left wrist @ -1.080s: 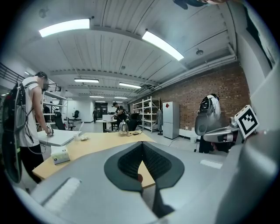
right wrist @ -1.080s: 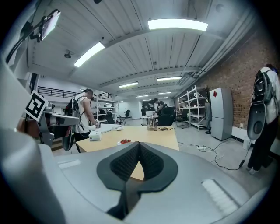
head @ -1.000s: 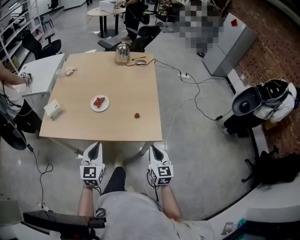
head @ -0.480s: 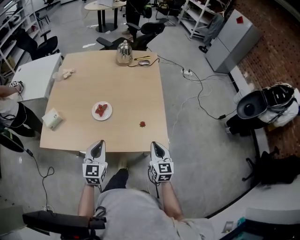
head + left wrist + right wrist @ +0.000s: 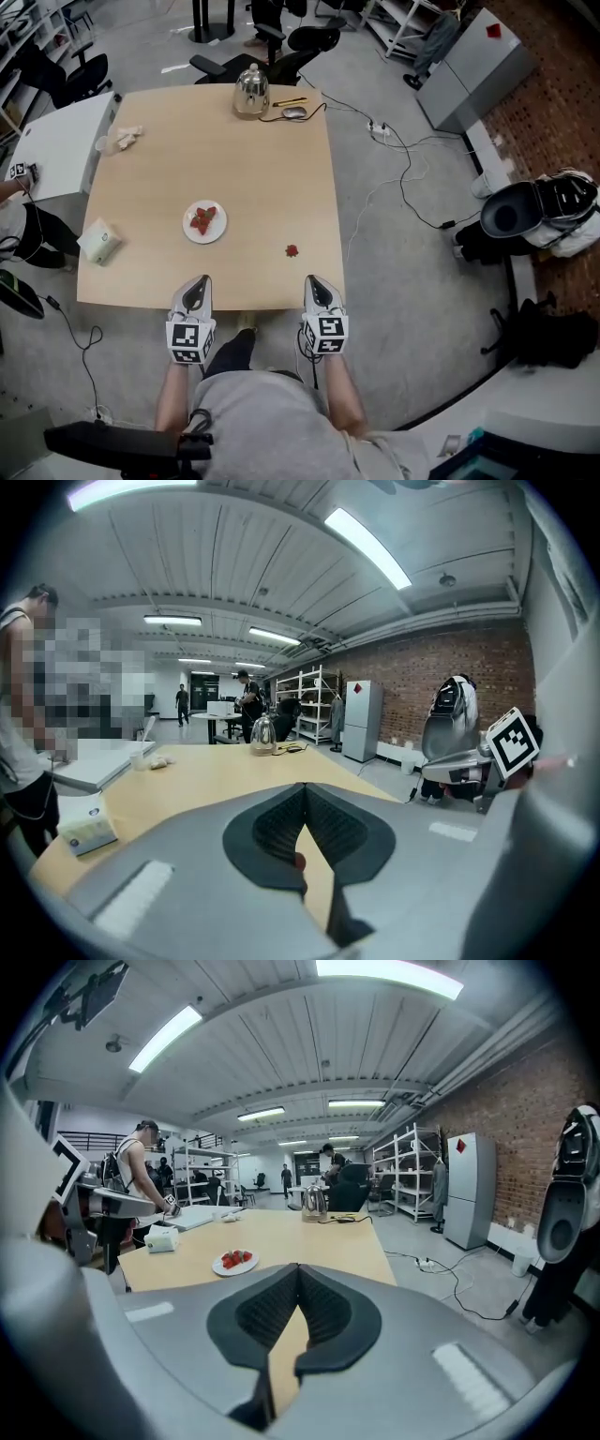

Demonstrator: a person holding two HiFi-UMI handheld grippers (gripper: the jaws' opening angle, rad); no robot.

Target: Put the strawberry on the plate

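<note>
The left gripper [image 5: 198, 280] and the right gripper [image 5: 310, 278], at the near edge of the table [image 5: 262, 169], look alike: pale grey tapering shells with dark centres. On the side of each away from the table sits a white cube [image 5: 189, 341] printed with black square markers. Up close, the jaws carry black ribbed pads [image 5: 277, 823], and a pale rectangular patch marks each grey flank. The person wears a light grey shirt [image 5: 258, 422] and dark trousers [image 5: 230, 354].

Person [image 5: 11, 211] cut off at left edge, fruit [image 5: 203, 220] on plate [image 5: 191, 232] too small to count
</note>
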